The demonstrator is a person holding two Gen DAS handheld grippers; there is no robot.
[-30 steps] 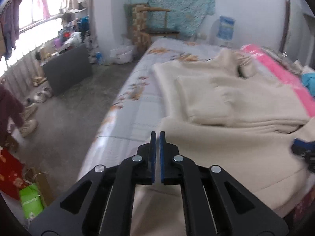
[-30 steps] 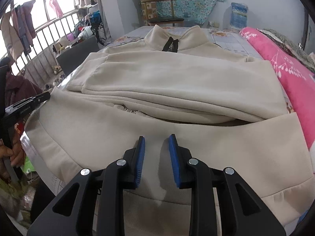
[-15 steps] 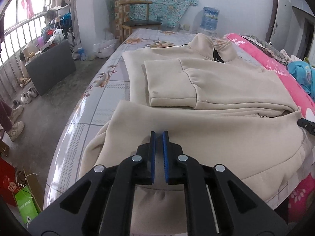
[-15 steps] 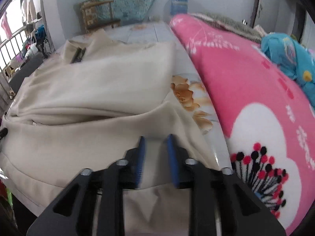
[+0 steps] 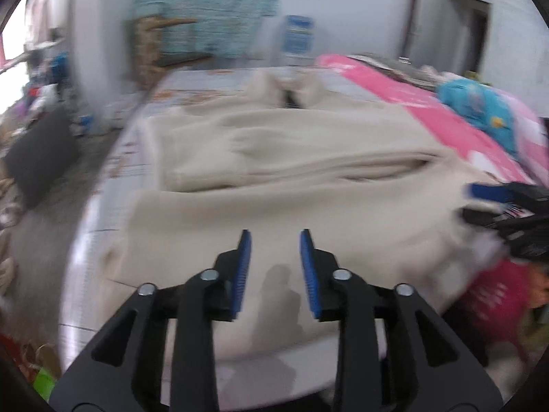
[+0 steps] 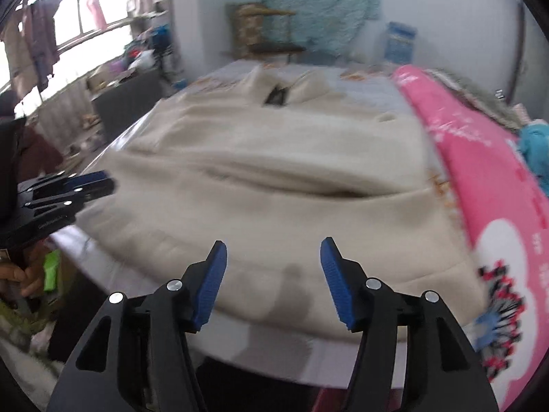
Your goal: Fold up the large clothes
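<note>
A large cream sweatshirt (image 6: 274, 158) lies flat across the bed (image 5: 113, 185), collar toward the far wall, hem at the near edge, with both sleeves crossed over the chest and a pink blanket (image 6: 487, 185) just beside it on the right. The left gripper (image 5: 274, 240) hovers above the lower left part of the garment, its jaws opening with nothing between them; only bare fabric shows in the gap. The right gripper (image 6: 272, 250) hangs over the hem band near the middle, its jaws also opening and empty. Both views are motion-blurred, so fine seams cannot be made out. The fabric looks thick, soft and fleecy, likely moderately heavy for clothing and not slippery; it should drape and sag between 2 holds rather than keep a line, and the ribbed hem will probably bunch. The best holds seem to be the 2 bottom corners of the hem, 1 per gripper, pinching through both layers so the back does not lag behind. Lifting the hem toward the collar would then halve the body. A risk is that the loosely laid sleeves slide out of place as the lower half drags over them.
</note>
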